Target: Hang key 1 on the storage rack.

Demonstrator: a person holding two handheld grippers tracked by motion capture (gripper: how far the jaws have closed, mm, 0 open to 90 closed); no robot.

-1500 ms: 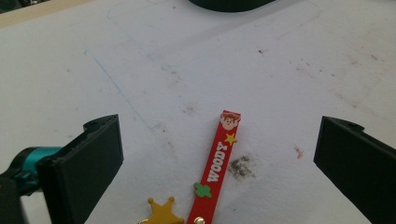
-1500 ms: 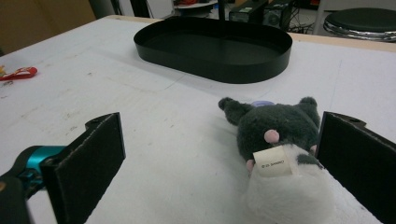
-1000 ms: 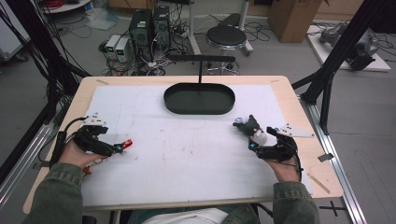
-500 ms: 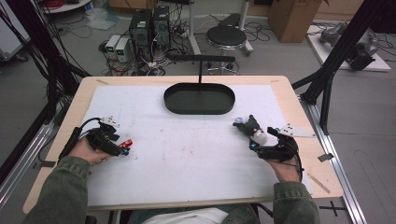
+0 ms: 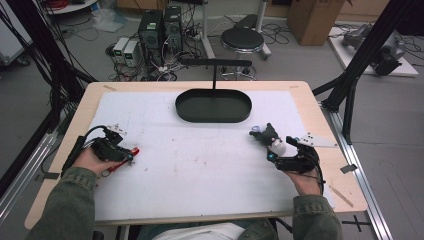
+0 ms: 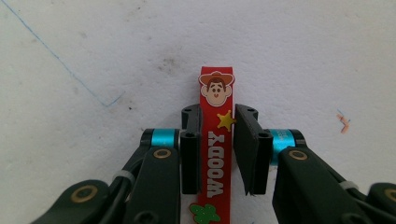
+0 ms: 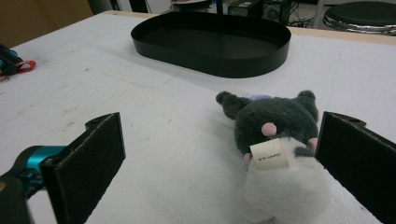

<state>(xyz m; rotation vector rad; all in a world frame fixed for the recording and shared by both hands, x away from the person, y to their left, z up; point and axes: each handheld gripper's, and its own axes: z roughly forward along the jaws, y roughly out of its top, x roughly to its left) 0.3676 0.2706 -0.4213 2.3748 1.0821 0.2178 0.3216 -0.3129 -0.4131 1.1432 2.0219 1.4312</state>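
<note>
Our left gripper (image 6: 217, 154) has moved nearer along the left of the desk (image 5: 210, 165), its fingers now narrow around the red Woody strap (image 6: 216, 140) (barely gripped, it seems). Right gripper (image 7: 224, 158) waits, fingers wide around the plush toy (image 7: 275, 154); the black tray (image 5: 213, 106) stays far.

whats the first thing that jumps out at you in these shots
The red Woody strap stands out, lying flat on the white table cover between the jaws of the left gripper, at the table's left side. Next comes the dark grey and white plush toy near the right edge, sitting between the wide-open jaws of the right gripper. Behind both, at the far middle, sits an empty black oval tray.
</note>
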